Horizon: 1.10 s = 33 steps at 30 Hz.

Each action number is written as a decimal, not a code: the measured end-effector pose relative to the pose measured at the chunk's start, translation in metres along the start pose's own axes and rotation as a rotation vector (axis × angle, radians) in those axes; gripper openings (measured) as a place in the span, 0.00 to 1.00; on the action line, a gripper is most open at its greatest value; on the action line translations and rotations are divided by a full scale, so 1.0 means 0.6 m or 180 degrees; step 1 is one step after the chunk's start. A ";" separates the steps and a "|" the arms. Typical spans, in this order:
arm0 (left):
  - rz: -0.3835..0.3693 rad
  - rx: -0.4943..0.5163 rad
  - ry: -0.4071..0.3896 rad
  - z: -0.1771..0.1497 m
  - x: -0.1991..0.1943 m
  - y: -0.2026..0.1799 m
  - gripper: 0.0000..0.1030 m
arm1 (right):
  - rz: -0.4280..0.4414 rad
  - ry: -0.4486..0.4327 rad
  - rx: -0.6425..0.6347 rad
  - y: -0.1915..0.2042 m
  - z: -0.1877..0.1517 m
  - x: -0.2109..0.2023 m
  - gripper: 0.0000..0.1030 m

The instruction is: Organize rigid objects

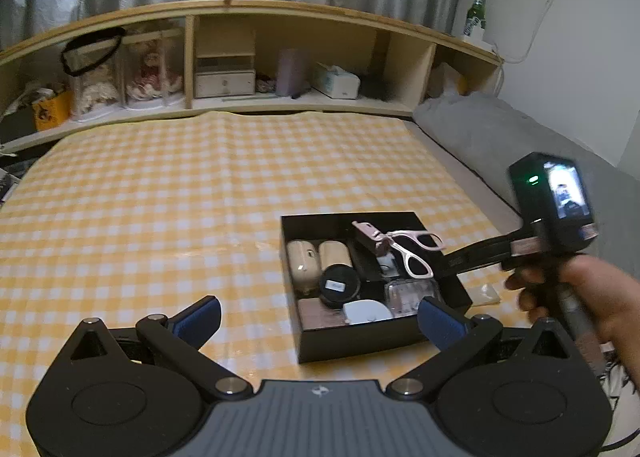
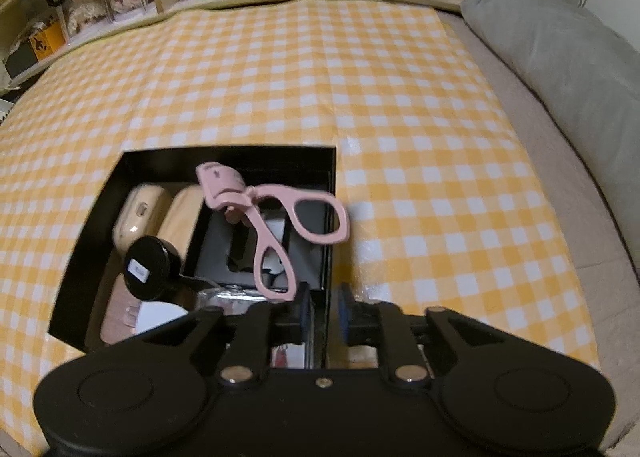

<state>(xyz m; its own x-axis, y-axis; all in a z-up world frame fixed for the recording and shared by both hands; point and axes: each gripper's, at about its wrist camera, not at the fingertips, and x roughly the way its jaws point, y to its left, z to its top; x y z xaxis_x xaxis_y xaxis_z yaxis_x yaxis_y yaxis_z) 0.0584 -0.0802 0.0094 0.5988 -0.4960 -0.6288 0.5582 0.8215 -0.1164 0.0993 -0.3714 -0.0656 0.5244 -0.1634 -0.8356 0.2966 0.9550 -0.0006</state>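
My left gripper (image 1: 318,323): matte black frame, two round housings, silver pivot screws, ribbed grey centre plate with a small emblem, blue-padded fingers (image 1: 202,319). My right gripper (image 2: 323,311): same black linkage, silver screws, blue pads. Its black camera block (image 1: 554,201) carries a green light and lit screen. Bare hand (image 1: 600,297), no sleeve visible.

Pink eyelash curler (image 2: 272,229); black box (image 2: 100,193) (on yellow-and-white checked cloth (image 2: 320,77)); blue-padded tongs (image 1: 320,317).
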 end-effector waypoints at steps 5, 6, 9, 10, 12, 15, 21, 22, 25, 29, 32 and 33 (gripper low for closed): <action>0.0102 0.0025 -0.0032 -0.005 -0.014 0.005 1.00 | 0.0099 -0.0332 -0.0042 0.014 -0.011 -0.076 0.50; 0.0085 0.0002 -0.0036 -0.005 -0.017 0.006 1.00 | 0.0105 -0.0375 -0.0043 0.018 -0.013 -0.090 0.51; 0.0103 -0.0008 -0.0098 -0.008 -0.025 0.009 1.00 | 0.0158 -0.0517 -0.0026 0.026 -0.025 -0.135 0.54; 0.0119 -0.0002 -0.0122 -0.009 -0.029 0.008 1.00 | 0.0188 -0.0567 -0.0003 0.027 -0.032 -0.152 0.57; 0.0135 0.0002 -0.0164 -0.011 -0.034 0.008 1.00 | 0.0232 -0.0657 0.0043 0.028 -0.037 -0.181 0.62; 0.0132 -0.0009 -0.0210 -0.014 -0.042 0.010 1.00 | 0.0283 -0.0802 0.0091 0.030 -0.055 -0.221 0.70; 0.0149 -0.0010 -0.0339 -0.020 -0.060 0.013 1.00 | 0.0237 -0.1016 0.0127 0.031 -0.111 -0.282 0.90; 0.0148 -0.0012 -0.0355 -0.021 -0.062 0.014 1.00 | 0.0191 -0.1032 0.0131 0.030 -0.120 -0.288 0.91; 0.0167 -0.0012 -0.0397 -0.024 -0.069 0.014 1.00 | 0.0095 -0.1112 0.0246 0.025 -0.140 -0.301 0.94; 0.0202 0.0021 -0.0447 -0.028 -0.078 0.014 1.00 | -0.0033 -0.1256 0.0299 0.028 -0.168 -0.317 0.97; 0.0216 0.0021 -0.0462 -0.032 -0.082 0.015 1.00 | -0.0100 -0.1336 0.0305 0.033 -0.182 -0.326 0.98; 0.0218 0.0021 -0.0465 -0.034 -0.084 0.016 1.00 | -0.0121 -0.1361 0.0309 0.035 -0.187 -0.329 0.98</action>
<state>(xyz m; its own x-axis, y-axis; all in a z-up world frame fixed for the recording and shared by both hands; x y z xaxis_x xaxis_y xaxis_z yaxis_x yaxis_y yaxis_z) 0.0219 -0.0416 0.0243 0.7124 -0.4750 -0.5166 0.5168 0.8531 -0.0717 -0.0871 -0.2913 0.0376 0.7888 -0.3051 -0.5335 0.3849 0.9220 0.0417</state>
